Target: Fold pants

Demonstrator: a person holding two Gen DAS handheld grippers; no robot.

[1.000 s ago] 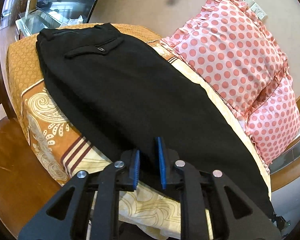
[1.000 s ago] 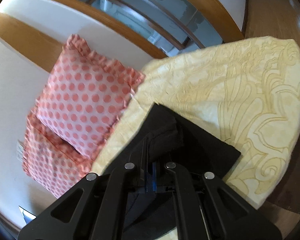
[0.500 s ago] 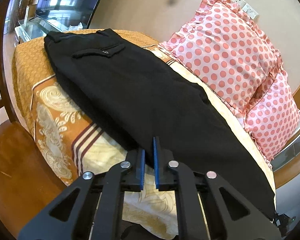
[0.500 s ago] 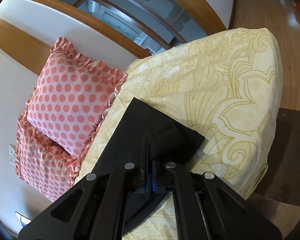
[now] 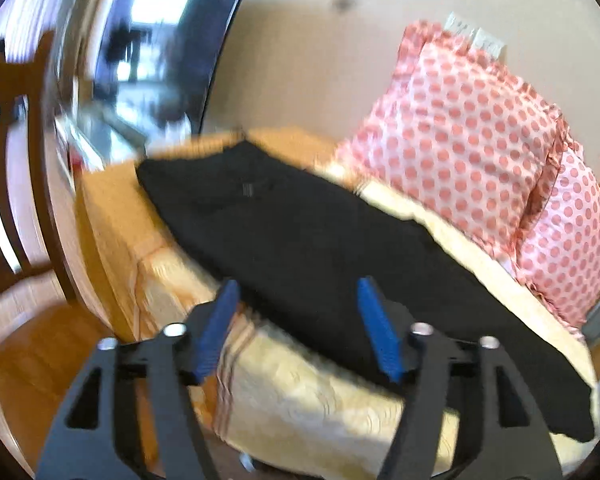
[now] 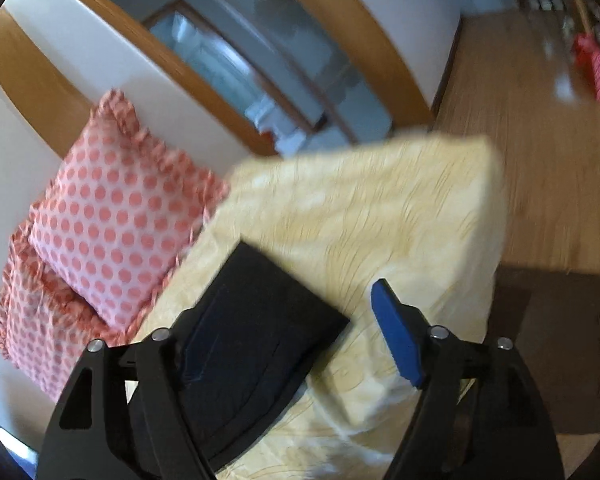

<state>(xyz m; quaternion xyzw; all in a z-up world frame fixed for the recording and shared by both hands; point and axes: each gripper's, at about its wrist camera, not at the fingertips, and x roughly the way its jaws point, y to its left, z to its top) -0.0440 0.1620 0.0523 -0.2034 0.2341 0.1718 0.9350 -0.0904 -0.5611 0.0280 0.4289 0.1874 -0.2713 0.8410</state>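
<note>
Black pants (image 5: 300, 240) lie lengthwise on a bed, waistband at the far left, leg ends toward the right. My left gripper (image 5: 300, 328) is open with blue pads and hangs just above the pants' near edge, holding nothing. In the right wrist view the pants' leg end (image 6: 252, 320) lies flat on the yellow bedspread (image 6: 380, 216). My right gripper (image 6: 296, 332) is open over that leg end and holds nothing; its left finger is partly hidden against the dark cloth. Both views are blurred.
Two pink polka-dot pillows (image 5: 472, 152) lean on the wall behind the pants, also in the right wrist view (image 6: 112, 216). A wooden chair (image 5: 8, 160) stands left of the bed. Wooden floor (image 6: 540, 140) lies beyond the bed's end.
Both grippers have opened and let go of the pants. The leg end, held raised before, now lies flat on the bedspread. Both grippers have drawn back a little.
</note>
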